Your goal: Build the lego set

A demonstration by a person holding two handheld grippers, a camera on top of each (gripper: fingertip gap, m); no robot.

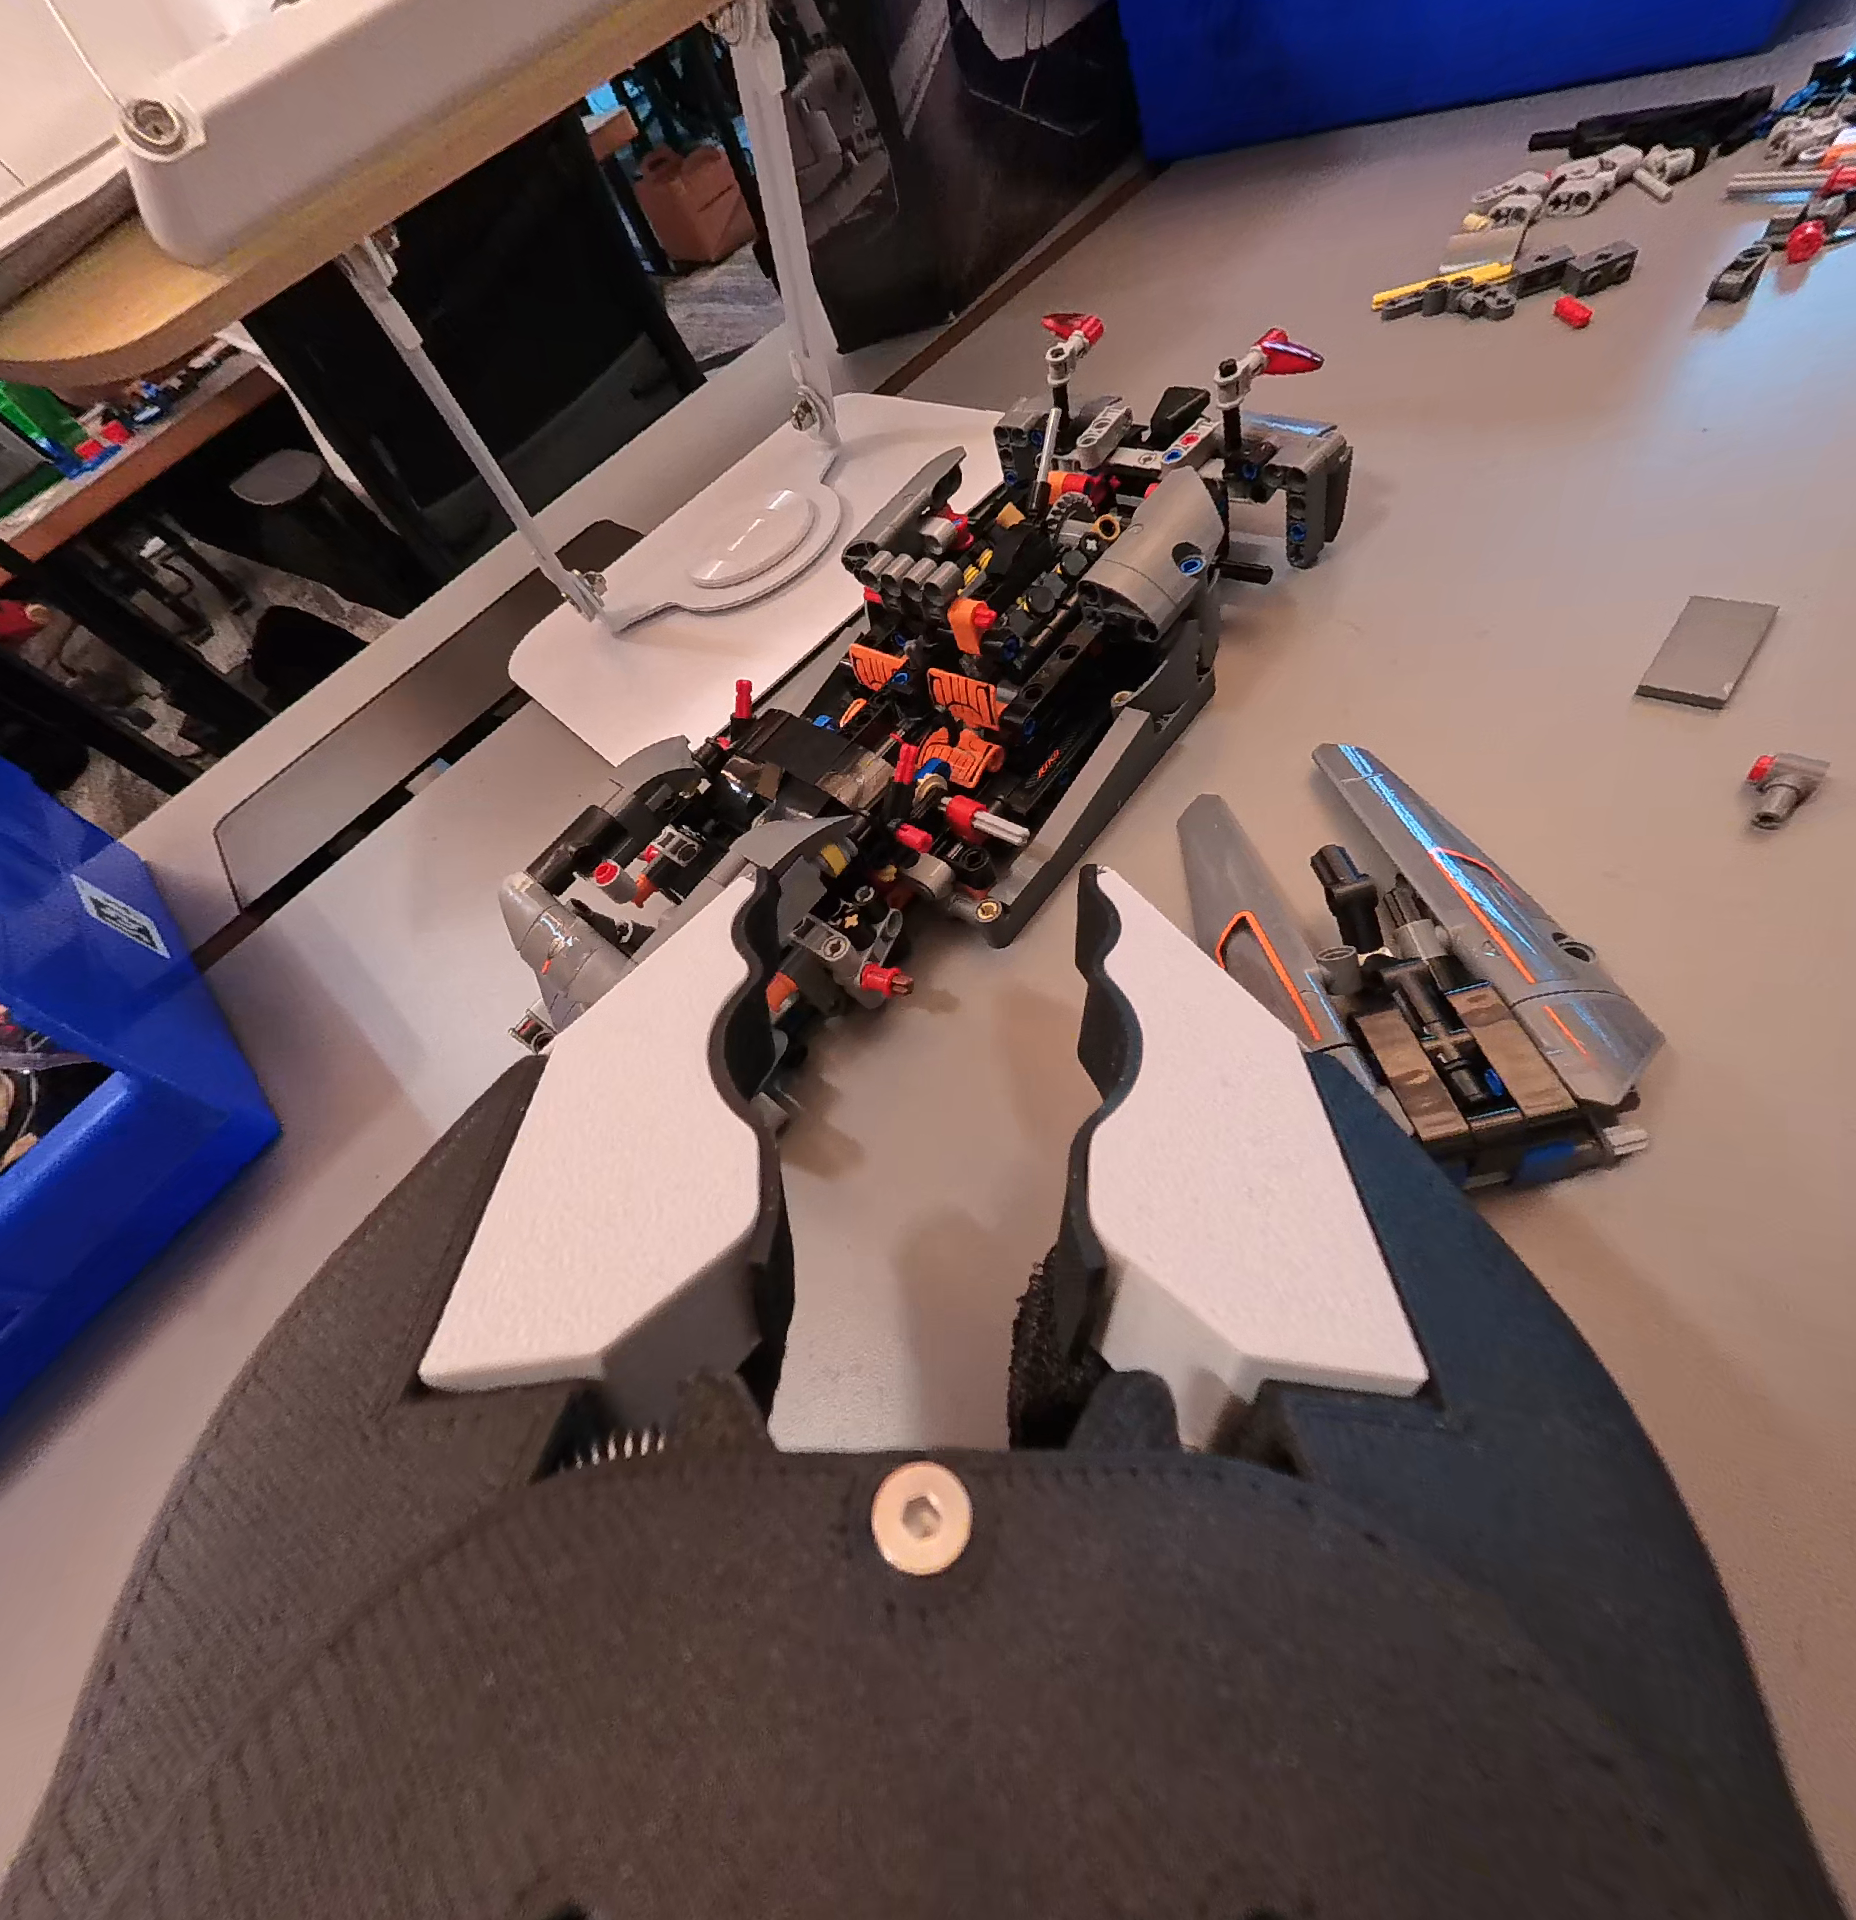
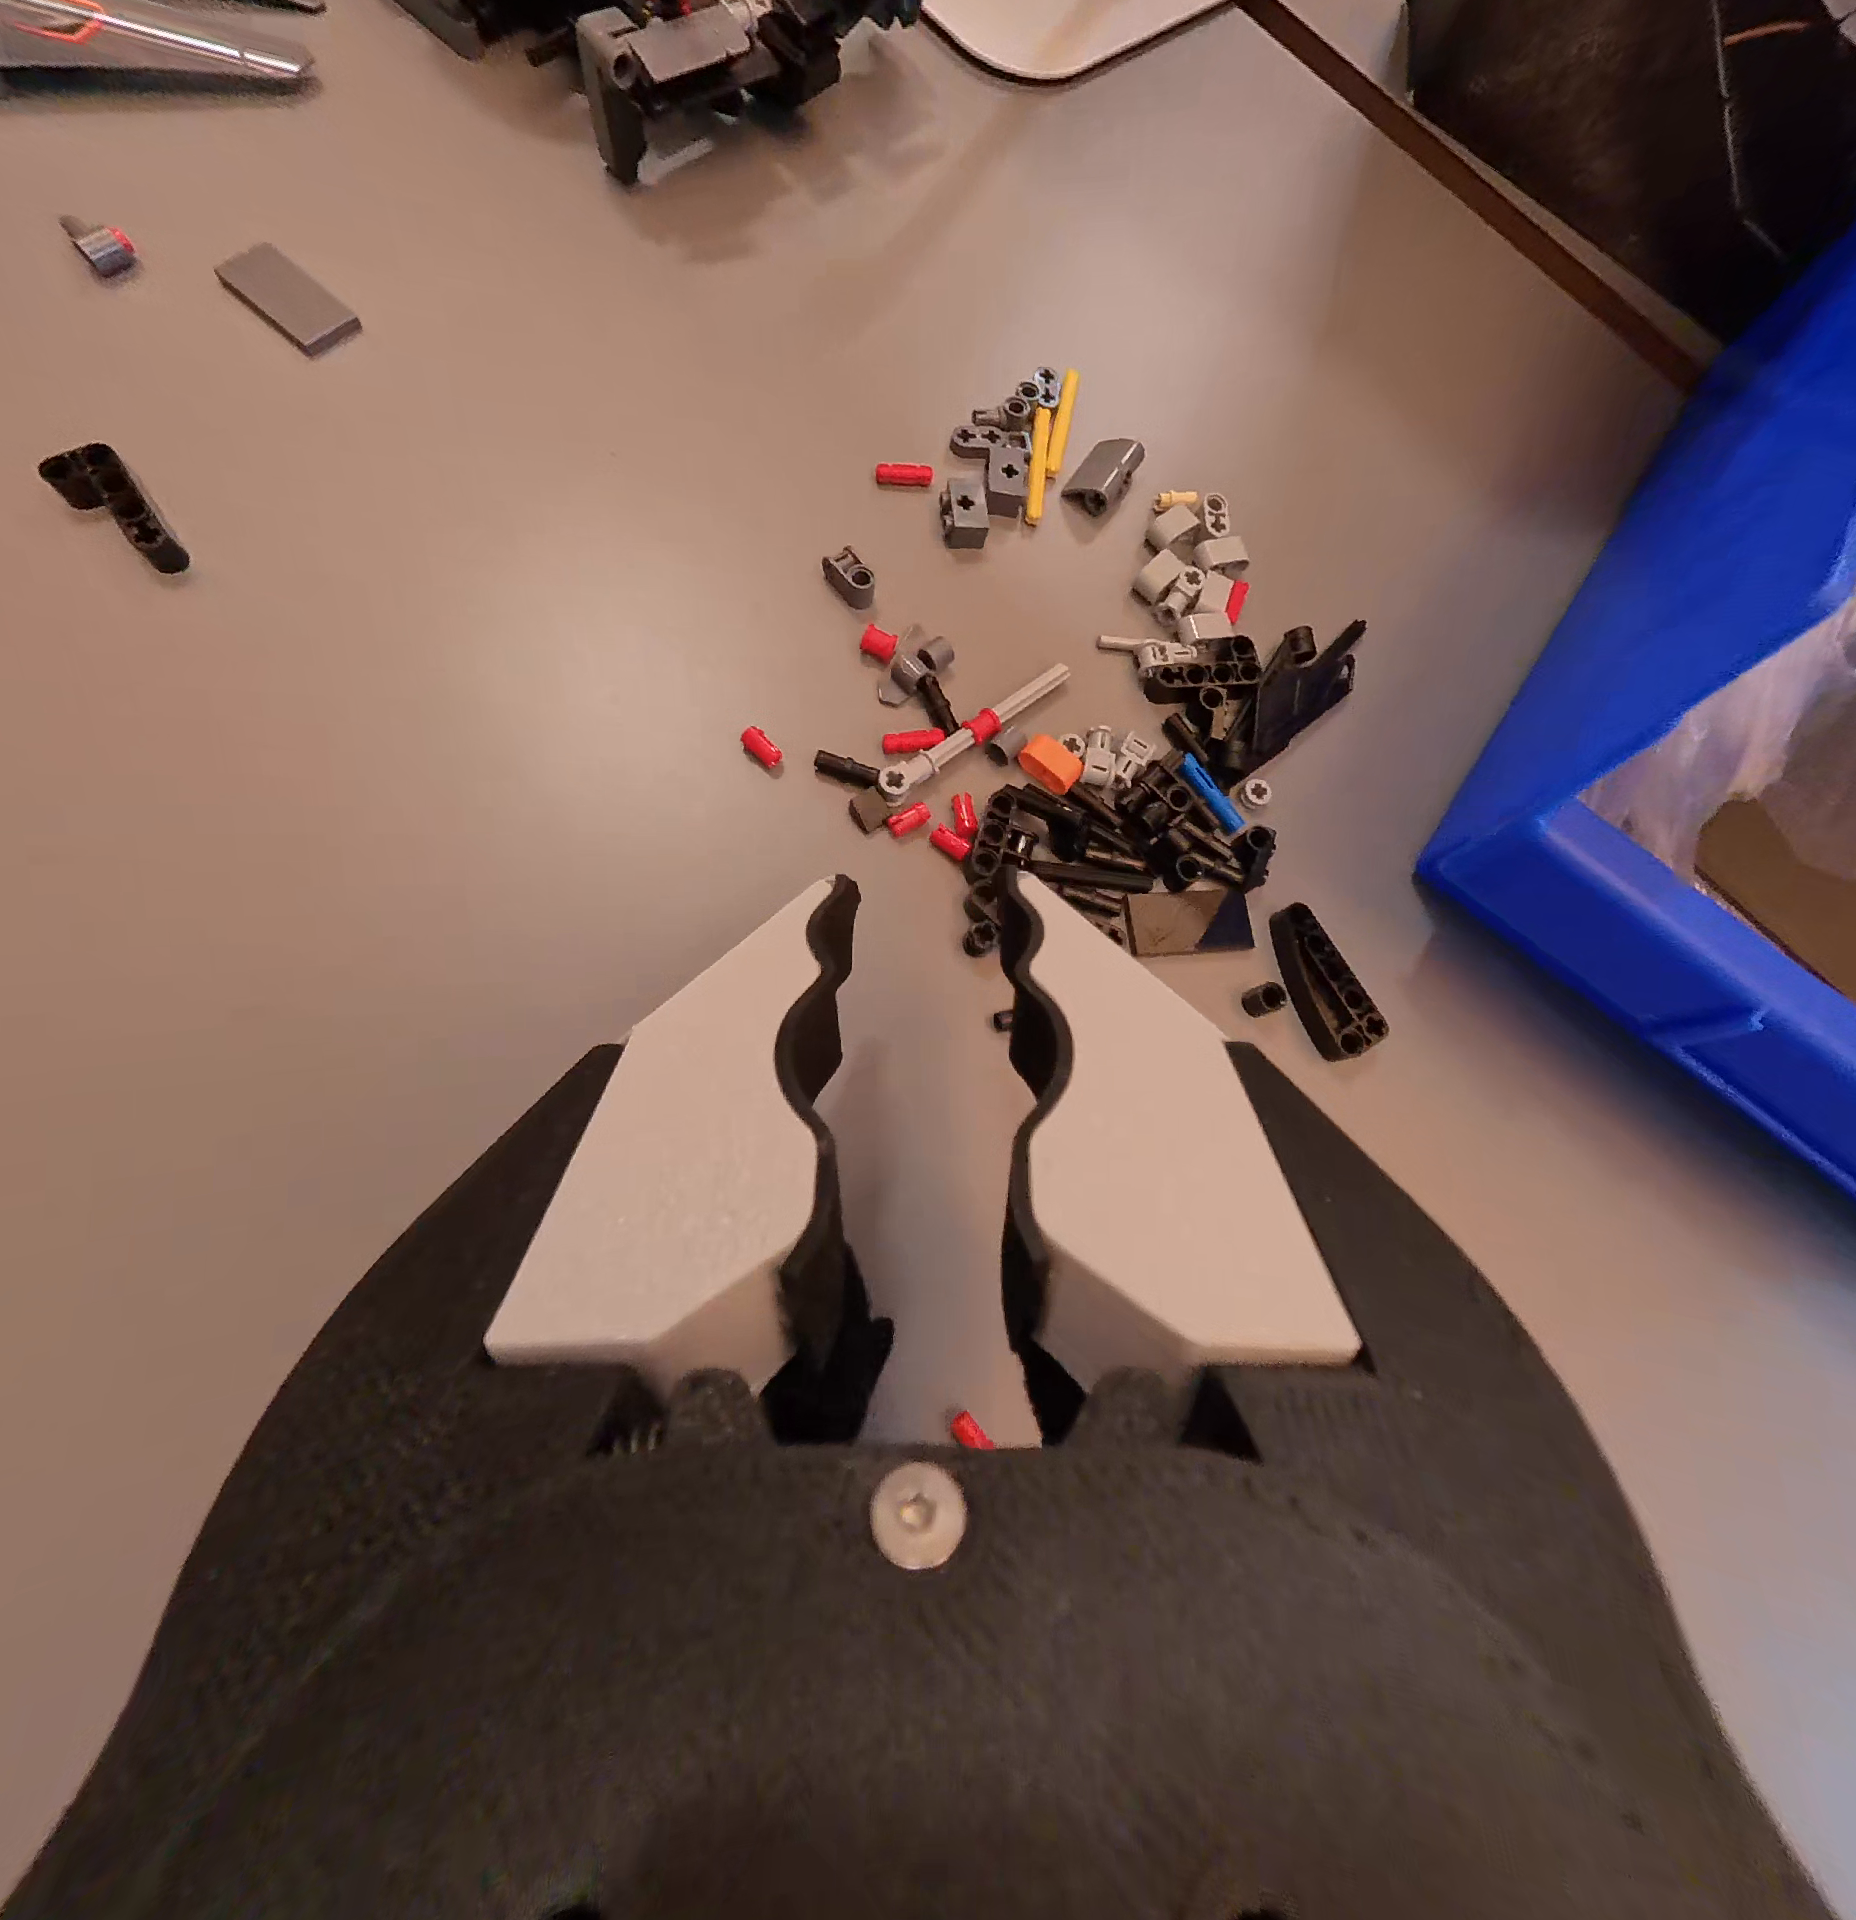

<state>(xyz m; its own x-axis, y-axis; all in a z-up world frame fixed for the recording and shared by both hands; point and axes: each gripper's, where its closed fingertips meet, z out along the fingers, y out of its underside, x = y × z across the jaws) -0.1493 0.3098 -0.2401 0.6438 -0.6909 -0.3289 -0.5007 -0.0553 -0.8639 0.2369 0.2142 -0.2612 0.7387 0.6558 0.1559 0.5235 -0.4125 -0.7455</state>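
- The right gripper [image 2: 929, 902] hung with its jaws spread and nothing between them, fingertips at the near edge of a scatter of loose parts [image 2: 1090, 727] on the grey table [image 2: 488, 727].
- Closest to its tips lay black beams and pins [image 2: 1100, 842], with red pins [image 2: 950, 831] just beside them; a curved black beam [image 2: 1327, 982] sat a little apart to the right.
- The left gripper [image 1: 919, 894] was likewise spread and empty, poised at the near end of the half-built model [image 1: 965, 707], its left finger overlapping the chassis in view; contact could not be told.
- A grey winged sub-assembly [image 1: 1423, 956] lay just right of the model, apart from it.
- A blue bin [image 2: 1682, 727] stood at the table's right edge.
- The step appeared to be part selection: the next move likely called for the right gripper to close on one small piece without dragging its neighbours, while the left steadied the model.
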